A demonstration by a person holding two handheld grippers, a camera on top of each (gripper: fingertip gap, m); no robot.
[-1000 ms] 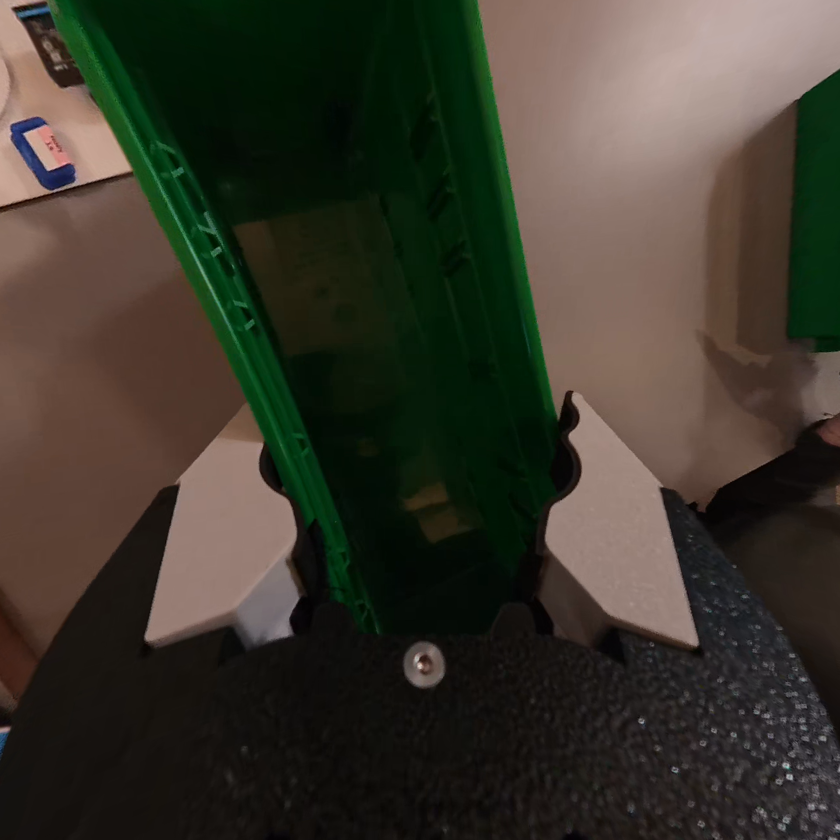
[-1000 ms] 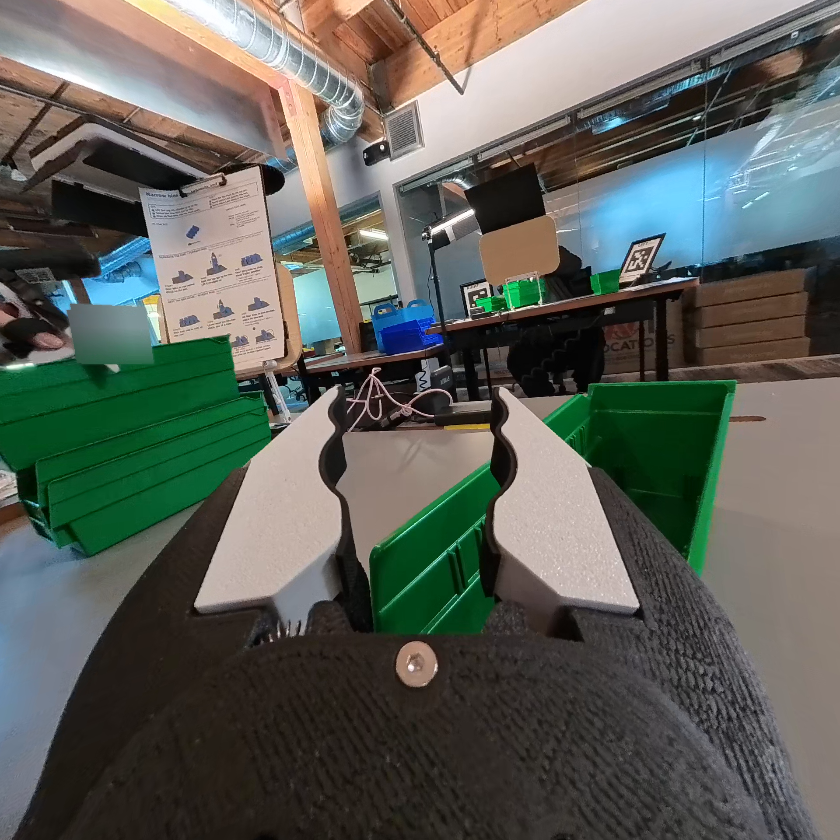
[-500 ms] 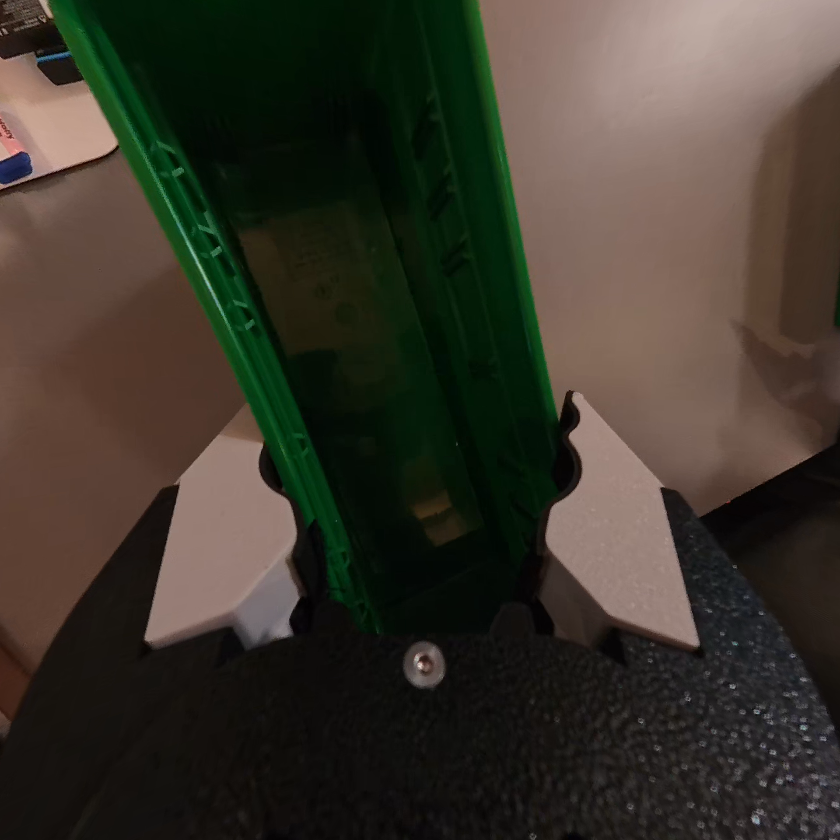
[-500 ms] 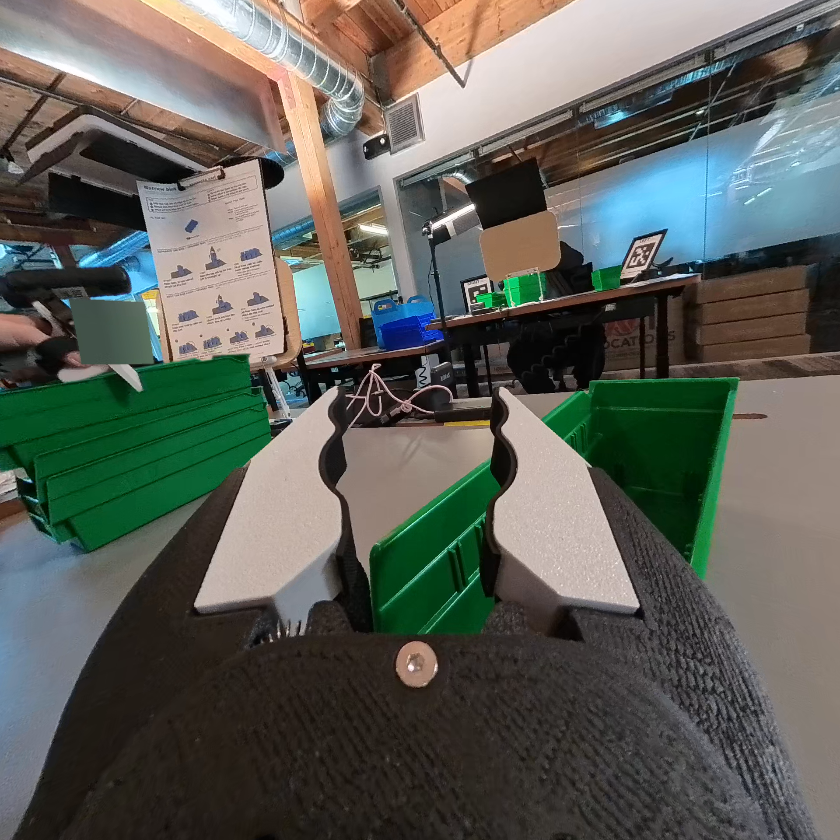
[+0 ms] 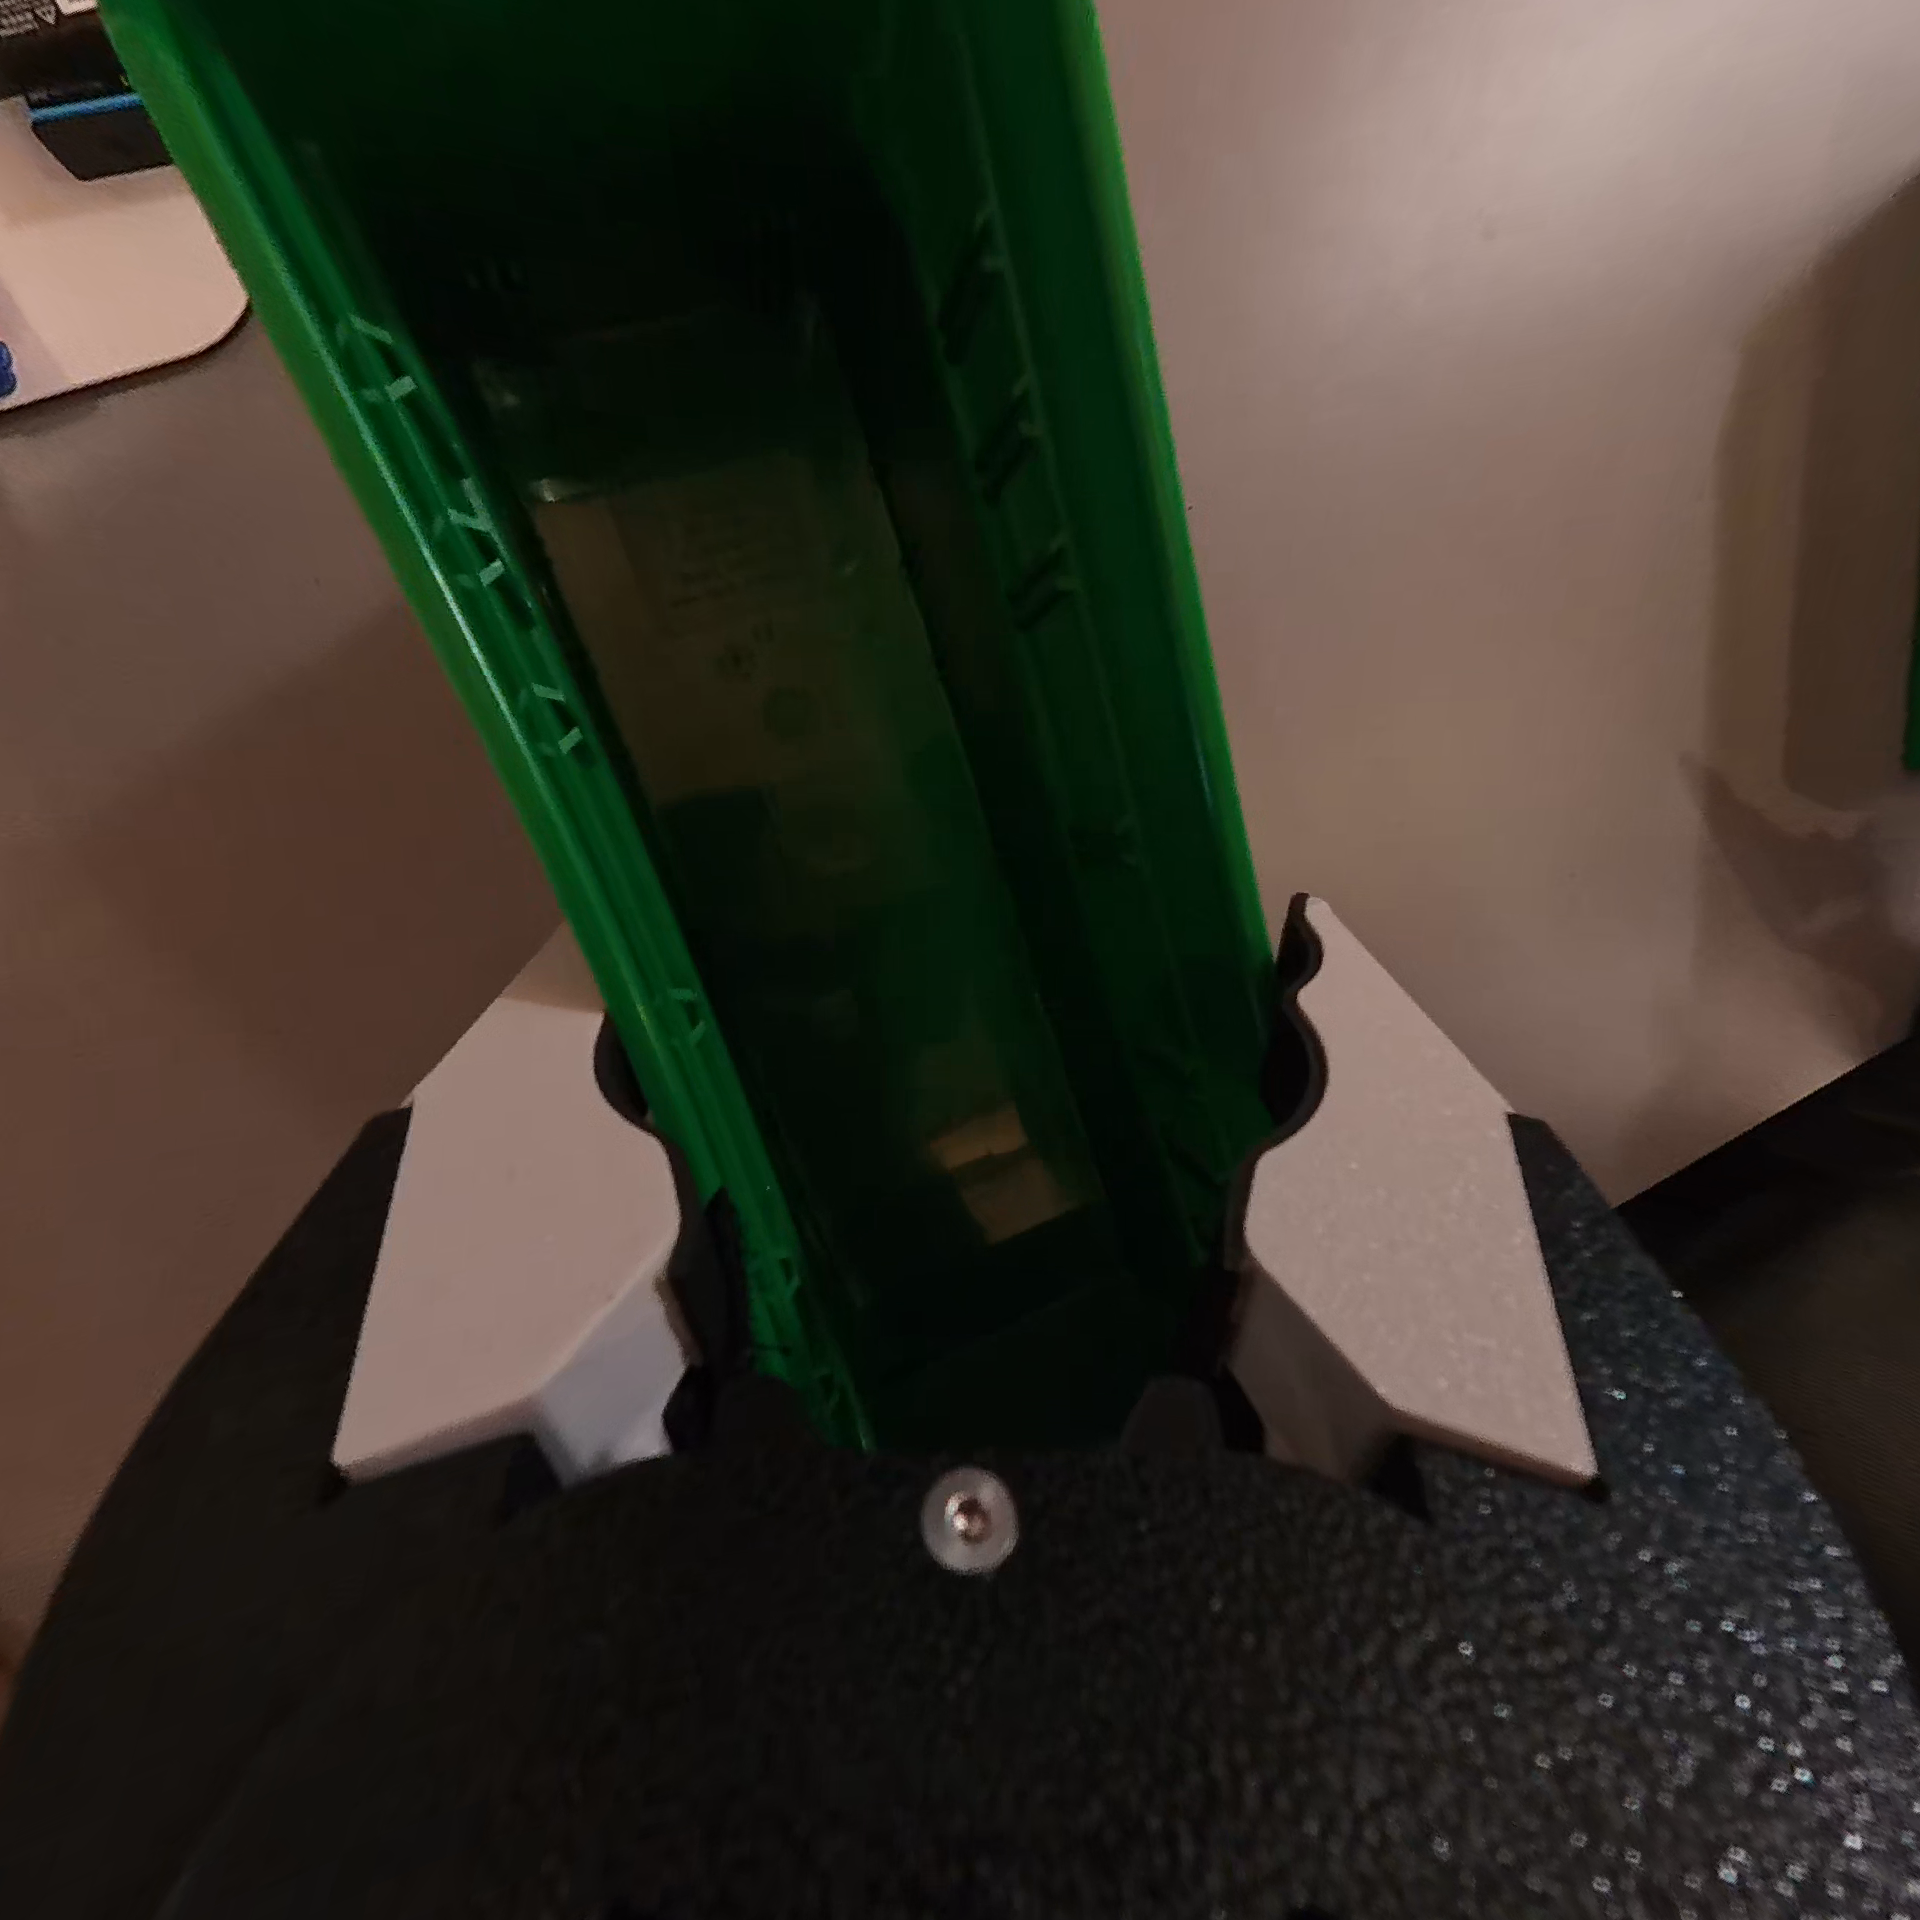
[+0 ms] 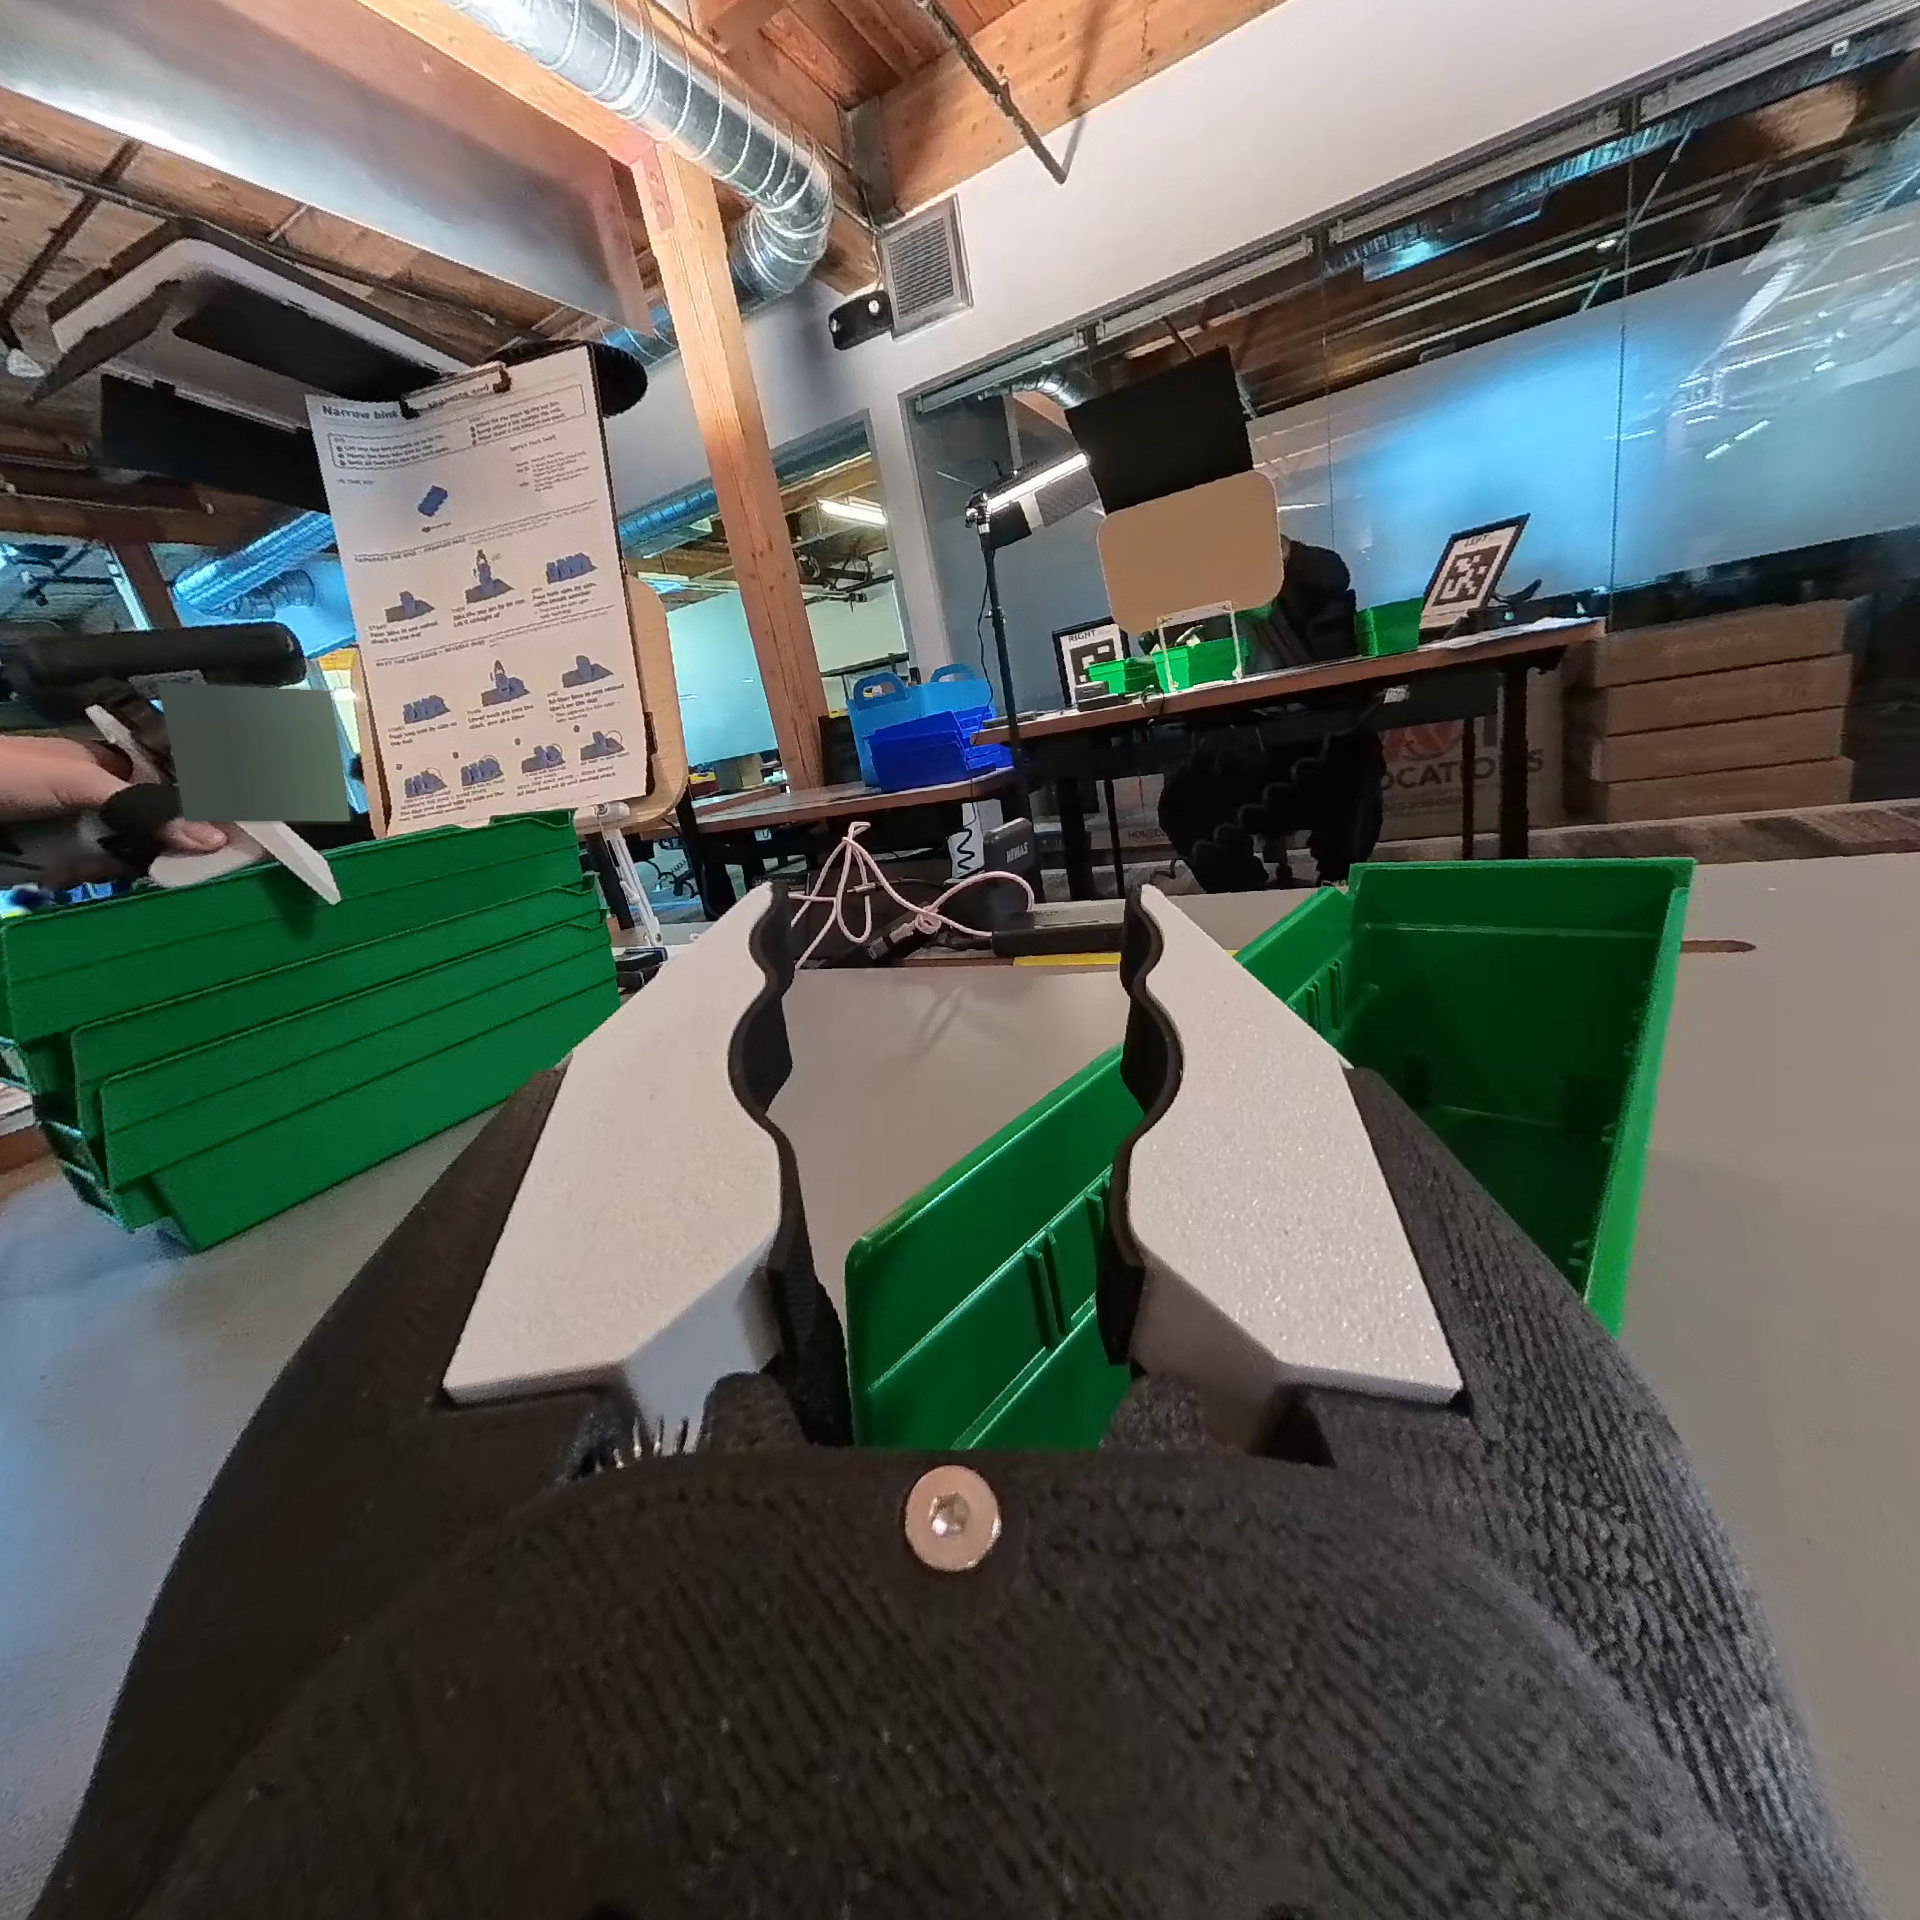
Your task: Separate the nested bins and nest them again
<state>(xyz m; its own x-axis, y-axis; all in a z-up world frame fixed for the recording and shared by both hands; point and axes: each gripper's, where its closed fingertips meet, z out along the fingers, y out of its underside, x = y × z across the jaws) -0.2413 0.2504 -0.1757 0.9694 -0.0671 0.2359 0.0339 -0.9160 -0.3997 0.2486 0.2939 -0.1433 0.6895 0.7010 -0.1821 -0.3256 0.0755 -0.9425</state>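
In the left wrist view my left gripper (image 5: pixel 956 977) is shut across the width of a narrow green bin (image 5: pixel 727 520), which runs away from me and hides what is beneath it. In the right wrist view that gripper's white finger (image 6: pixel 281 868) rests on top of a stack of nested green bins (image 6: pixel 312 1039) at the left, held by a hand. My right gripper (image 6: pixel 956 914) is open and low over the grey table (image 6: pixel 208 1455). It straddles the near side wall of a single green bin (image 6: pixel 1507 1039), with its right finger over the bin's inside.
An instruction sheet on a stand (image 6: pixel 488 613) rises behind the stack. Cables (image 6: pixel 904 904) lie at the table's far edge. Farther off are tables with blue bins (image 6: pixel 925 727) and a seated person (image 6: pixel 1299 727). A white pad (image 5: pixel 104 260) shows at the upper left of the left wrist view.
The bin in my left gripper has come down onto the stack at the left. The left wrist view has shifted over the table. The right gripper and the single bin have not moved.
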